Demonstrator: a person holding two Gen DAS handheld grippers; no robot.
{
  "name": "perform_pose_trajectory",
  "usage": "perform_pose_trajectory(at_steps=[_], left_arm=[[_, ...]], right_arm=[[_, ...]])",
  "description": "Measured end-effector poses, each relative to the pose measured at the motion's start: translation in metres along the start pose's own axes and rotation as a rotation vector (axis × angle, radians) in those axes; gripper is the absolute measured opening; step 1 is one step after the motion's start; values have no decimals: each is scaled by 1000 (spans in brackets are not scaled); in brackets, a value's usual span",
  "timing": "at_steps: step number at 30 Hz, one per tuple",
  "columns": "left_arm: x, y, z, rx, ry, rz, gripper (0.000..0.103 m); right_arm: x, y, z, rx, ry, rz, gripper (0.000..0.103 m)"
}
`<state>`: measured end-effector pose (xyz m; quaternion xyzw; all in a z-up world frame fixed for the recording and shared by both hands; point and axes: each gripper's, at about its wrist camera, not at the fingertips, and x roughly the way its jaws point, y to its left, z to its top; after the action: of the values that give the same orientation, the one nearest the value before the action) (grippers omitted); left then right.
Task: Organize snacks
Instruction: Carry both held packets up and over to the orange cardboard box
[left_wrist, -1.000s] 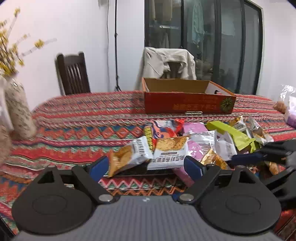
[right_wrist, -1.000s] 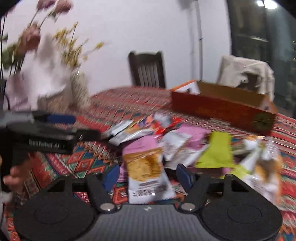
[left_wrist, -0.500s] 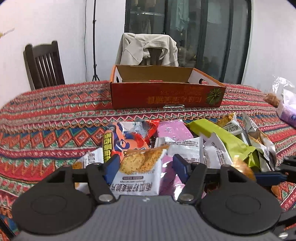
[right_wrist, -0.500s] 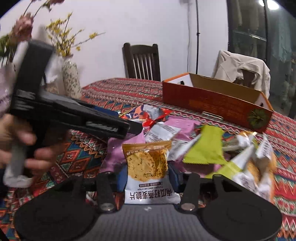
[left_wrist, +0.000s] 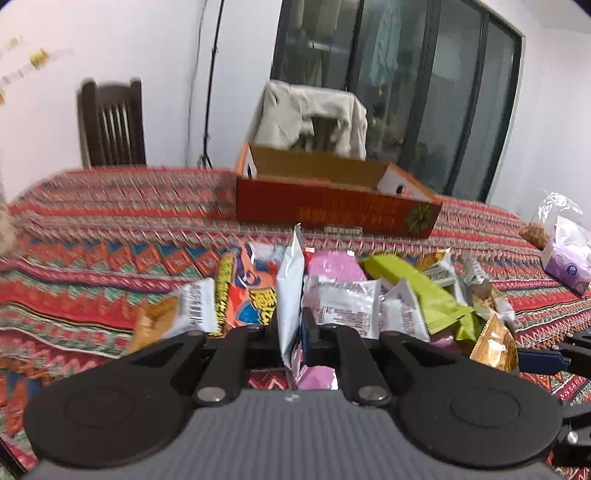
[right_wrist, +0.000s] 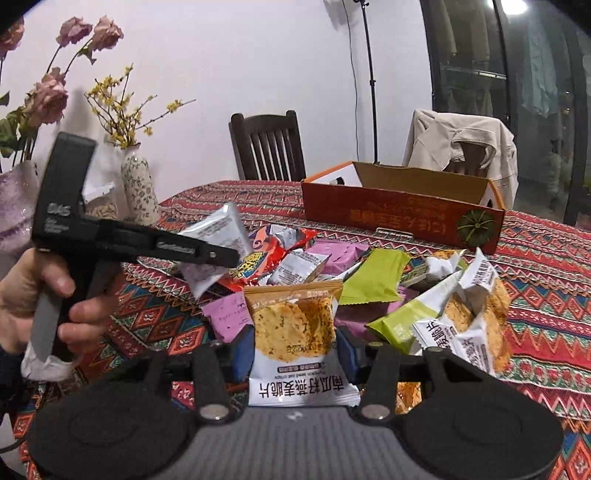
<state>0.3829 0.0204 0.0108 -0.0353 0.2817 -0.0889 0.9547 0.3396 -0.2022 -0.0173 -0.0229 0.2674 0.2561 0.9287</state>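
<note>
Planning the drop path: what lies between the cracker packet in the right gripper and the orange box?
In the right wrist view, piled snack packets, then bare patterned tablecloth before the orange box.

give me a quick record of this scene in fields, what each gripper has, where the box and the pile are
left gripper: shut on a silver packet, held edge-on and lifted above the pile
right gripper: shut on a cracker packet, picture side facing the camera
box: open cardboard box with orange sides, on the far side of the pile; its inside is not visible
snack pile: loose packets, pink, green, orange and white, on the tablecloth
tablecloth: red patterned, covers the table
vases: with flowers, left of the pile in the right wrist view
</note>
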Motion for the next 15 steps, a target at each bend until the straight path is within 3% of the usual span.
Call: perform_pose_trajectory(at_steps=[10, 15], left_arm=[[-123, -29, -24, -25, -152, 22, 9], [-159, -37, -21, 1, -222, 40, 9]], right_arm=[[-88, 11, -13, 10, -99, -59, 46], [-129, 18, -12, 1, -159, -85, 46]])
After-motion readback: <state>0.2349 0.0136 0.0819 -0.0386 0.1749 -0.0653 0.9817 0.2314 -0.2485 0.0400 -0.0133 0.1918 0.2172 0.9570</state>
